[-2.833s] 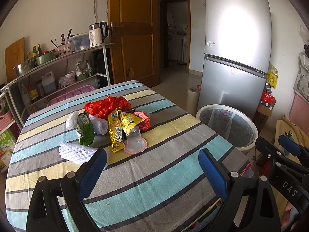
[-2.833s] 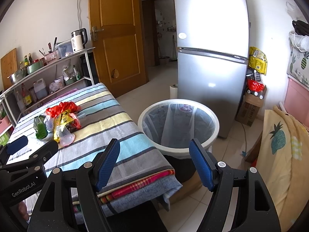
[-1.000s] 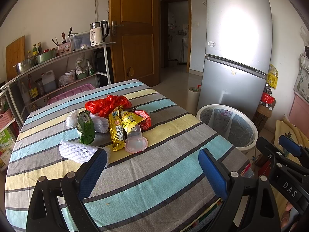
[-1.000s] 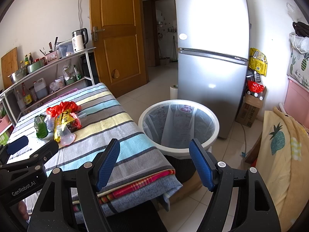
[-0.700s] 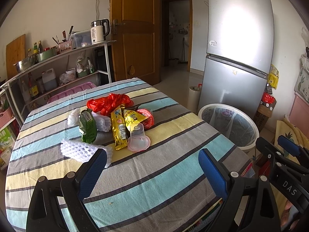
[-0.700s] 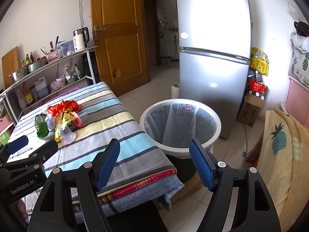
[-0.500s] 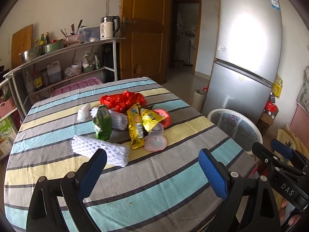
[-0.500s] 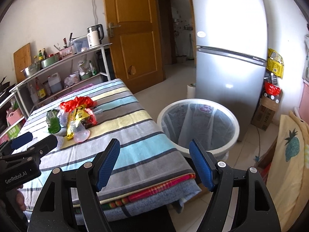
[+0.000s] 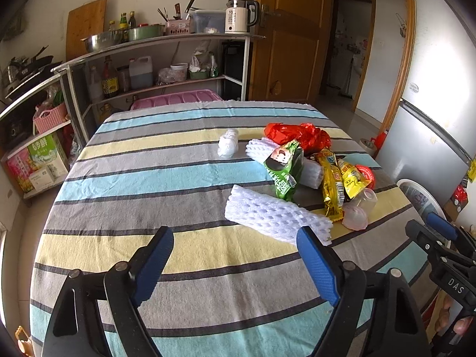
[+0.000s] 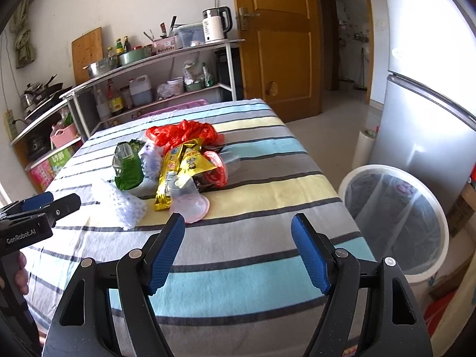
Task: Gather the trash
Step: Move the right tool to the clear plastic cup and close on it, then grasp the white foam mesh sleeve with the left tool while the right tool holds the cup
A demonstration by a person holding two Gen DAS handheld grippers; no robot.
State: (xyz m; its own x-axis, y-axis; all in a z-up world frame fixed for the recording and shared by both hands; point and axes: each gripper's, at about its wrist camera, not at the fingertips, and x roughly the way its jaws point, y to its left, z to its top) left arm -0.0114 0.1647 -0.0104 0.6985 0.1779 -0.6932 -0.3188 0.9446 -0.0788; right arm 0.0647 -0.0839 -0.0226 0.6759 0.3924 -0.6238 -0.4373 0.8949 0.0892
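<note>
A heap of trash lies on the striped table [image 9: 178, 178]: a white foam net [image 9: 275, 215], a green snack bag [image 9: 284, 168], a red plastic bag [image 9: 297, 134], yellow wrappers [image 9: 334, 181], a clear plastic cup [image 9: 358, 208] and a small white wad [image 9: 227, 145]. My left gripper [image 9: 235, 244] hovers over the table just short of the foam net, its jaws closing with nothing between them. My right gripper [image 10: 238, 235] stands open above the table edge, near the cup [image 10: 190, 199], also holding nothing. The lined trash bin [image 10: 395, 220] sits on the floor to the right.
A metal shelf [image 9: 154, 59] with bottles, bowls and a kettle [image 9: 239, 19] stands behind the table. A silver fridge [image 10: 431, 89] and a wooden door [image 10: 282, 44] are at the right. A paper roll [image 10: 364, 145] stands on the floor beside the fridge.
Both grippers have swung left and in toward the trash heap, which now looms larger. The bin has slid to the right edge of both views. The left jaws have narrowed a little.
</note>
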